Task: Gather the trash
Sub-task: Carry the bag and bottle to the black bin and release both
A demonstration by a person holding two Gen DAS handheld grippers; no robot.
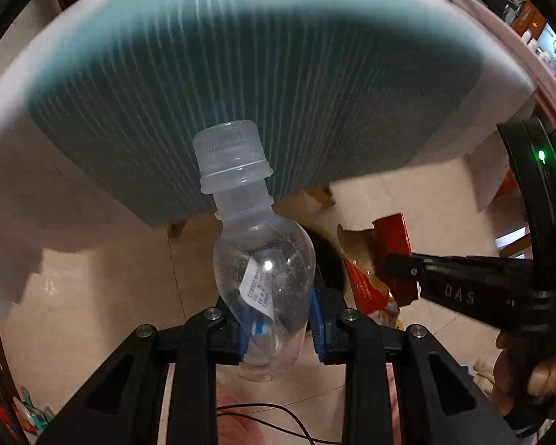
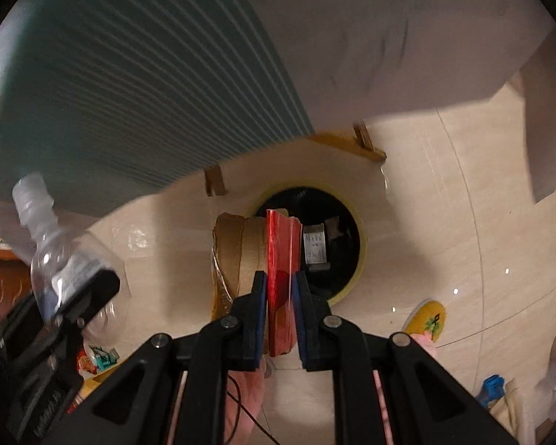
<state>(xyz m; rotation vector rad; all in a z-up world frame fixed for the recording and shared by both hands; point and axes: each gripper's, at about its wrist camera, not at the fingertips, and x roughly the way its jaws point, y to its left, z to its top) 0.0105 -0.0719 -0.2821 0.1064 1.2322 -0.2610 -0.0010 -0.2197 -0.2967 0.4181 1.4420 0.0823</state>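
Note:
My left gripper [image 1: 276, 319] is shut on a clear empty plastic bottle [image 1: 257, 259] with a white cap, held upright in the air in front of a table edge. It also shows at the left of the right wrist view [image 2: 52, 248]. My right gripper [image 2: 280, 289] is shut on a red and gold snack wrapper [image 2: 281, 244], held just above a round bin with a black liner [image 2: 333, 222] on the floor. In the left wrist view the right gripper [image 1: 400, 263] holds the wrapper [image 1: 367, 278] to the right of the bottle.
A table with a teal ribbed mat and white cloth [image 1: 241, 74] hangs over the far side. The bin holds a small white packet [image 2: 315, 248]. A yellow slipper [image 2: 428, 319] lies on the tiled floor at right. A black cable [image 1: 270, 415] trails below.

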